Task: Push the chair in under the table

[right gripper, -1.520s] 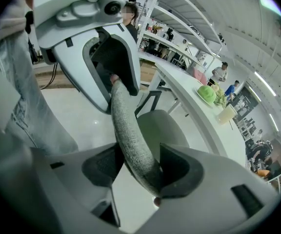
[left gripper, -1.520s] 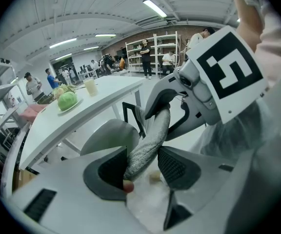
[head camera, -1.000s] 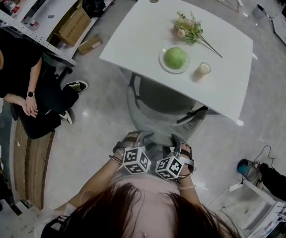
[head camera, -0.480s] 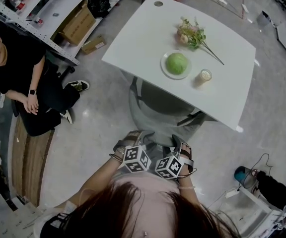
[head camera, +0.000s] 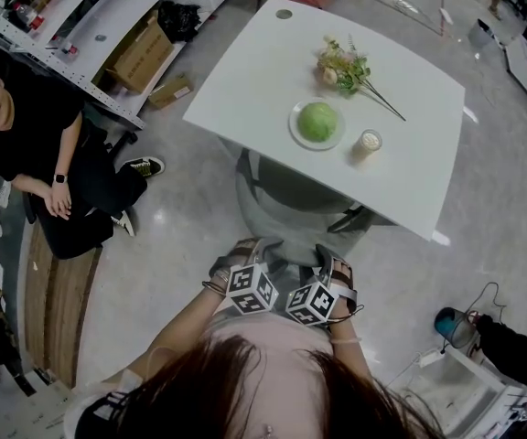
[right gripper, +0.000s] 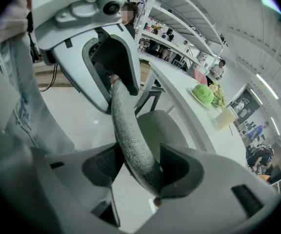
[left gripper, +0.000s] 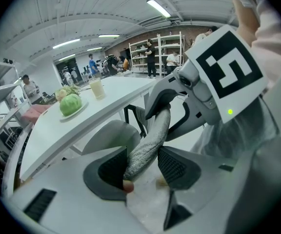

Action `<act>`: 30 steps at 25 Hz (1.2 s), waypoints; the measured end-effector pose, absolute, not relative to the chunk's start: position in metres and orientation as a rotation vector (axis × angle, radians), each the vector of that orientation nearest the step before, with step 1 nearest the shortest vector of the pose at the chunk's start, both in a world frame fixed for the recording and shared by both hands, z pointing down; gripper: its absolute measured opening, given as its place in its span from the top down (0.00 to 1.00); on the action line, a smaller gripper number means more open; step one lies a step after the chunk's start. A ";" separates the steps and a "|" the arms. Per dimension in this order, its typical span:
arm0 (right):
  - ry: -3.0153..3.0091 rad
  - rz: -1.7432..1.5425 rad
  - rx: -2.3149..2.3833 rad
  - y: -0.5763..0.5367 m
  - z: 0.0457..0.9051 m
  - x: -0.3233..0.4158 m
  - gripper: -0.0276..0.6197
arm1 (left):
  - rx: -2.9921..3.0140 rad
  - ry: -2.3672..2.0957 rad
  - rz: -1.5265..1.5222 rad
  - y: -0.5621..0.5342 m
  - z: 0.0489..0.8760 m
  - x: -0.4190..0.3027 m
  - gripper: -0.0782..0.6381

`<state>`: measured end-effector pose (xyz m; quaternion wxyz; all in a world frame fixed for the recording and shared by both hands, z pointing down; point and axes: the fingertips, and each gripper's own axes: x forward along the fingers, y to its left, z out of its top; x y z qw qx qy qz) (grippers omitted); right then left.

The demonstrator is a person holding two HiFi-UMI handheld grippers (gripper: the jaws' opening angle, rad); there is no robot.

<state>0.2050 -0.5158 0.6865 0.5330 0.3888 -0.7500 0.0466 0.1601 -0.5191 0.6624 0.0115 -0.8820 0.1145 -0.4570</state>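
cabbage (head camera: 317,121) on plate (head camera: 295,135), flowers (head camera: 341,65), cup (head camera: 369,142), seated person (head camera: 39,144)

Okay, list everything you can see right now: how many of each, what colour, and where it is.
table: one, white, middle of the floor.
chair: one, grey, seat partly under the table's near edge.
plate: one, white, on the table.
green vegetable: one, round, on the plate.
cup: one, pale, right of the plate.
flowers: one bunch, pink and green, beyond the plate.
cardboard box: one, brown, on the floor at upper left.
seated person: one, in black, far left.
left gripper: one, white, shut on the chair's backrest edge.
right gripper: one, white, shut on the same edge.
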 end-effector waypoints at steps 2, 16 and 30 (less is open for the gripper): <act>-1.788 0.111 0.928 -0.518 0.687 0.206 0.60 | -2.751 0.357 -1.430 -0.522 0.663 0.161 0.61; -1.788 0.098 0.929 -0.528 0.683 0.211 0.59 | -2.751 0.376 -1.431 -0.531 0.660 0.166 0.61; -1.783 0.080 0.939 -0.552 0.686 0.225 0.59 | -2.752 0.400 -1.409 -0.554 0.661 0.180 0.61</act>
